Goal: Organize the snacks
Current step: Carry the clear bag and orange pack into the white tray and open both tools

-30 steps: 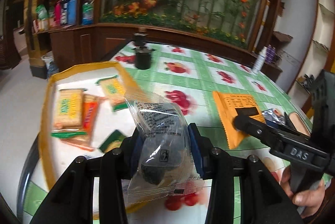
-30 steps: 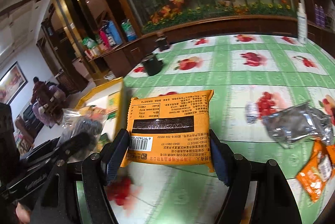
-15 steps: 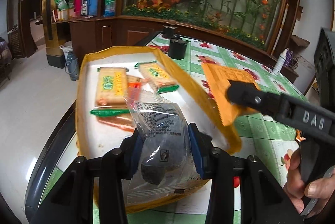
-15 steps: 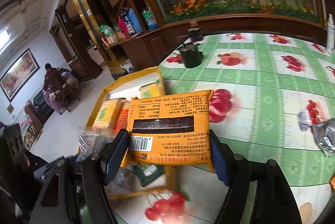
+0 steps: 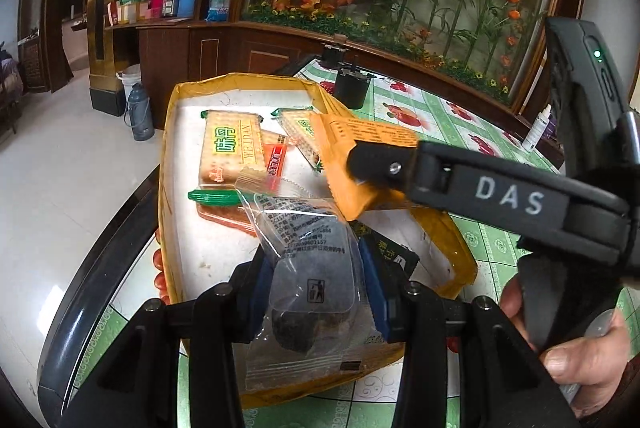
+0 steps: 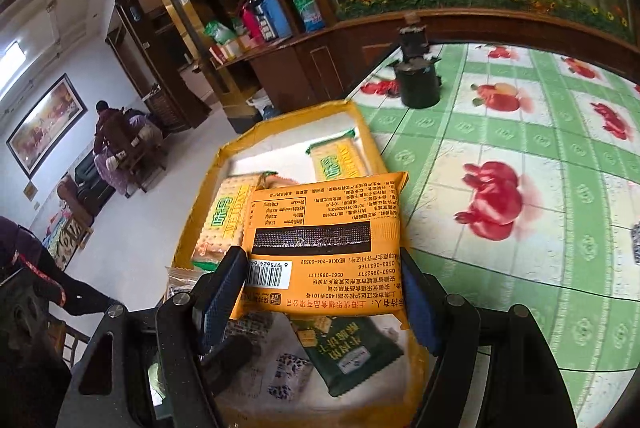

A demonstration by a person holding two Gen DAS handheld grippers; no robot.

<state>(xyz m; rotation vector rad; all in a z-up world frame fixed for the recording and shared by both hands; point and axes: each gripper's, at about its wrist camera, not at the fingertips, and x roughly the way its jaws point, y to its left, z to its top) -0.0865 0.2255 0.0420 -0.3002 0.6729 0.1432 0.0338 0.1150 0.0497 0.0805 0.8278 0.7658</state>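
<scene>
your left gripper [image 5: 316, 292] has its fingers clamped on a clear packet [image 5: 308, 268] with a dark snack inside, low over the near end of the yellow tray [image 5: 168, 188]. your right gripper [image 6: 324, 292] grips the orange packet [image 6: 326, 228] across its width, above the tray's middle. the two tools sit close, the right one crossing the left's view, so releasing together could knock them. the orange packet may land on the cracker packs [image 5: 232, 148] or straddle the tray's wall and slide onto the worktop [image 6: 520, 156].
</scene>
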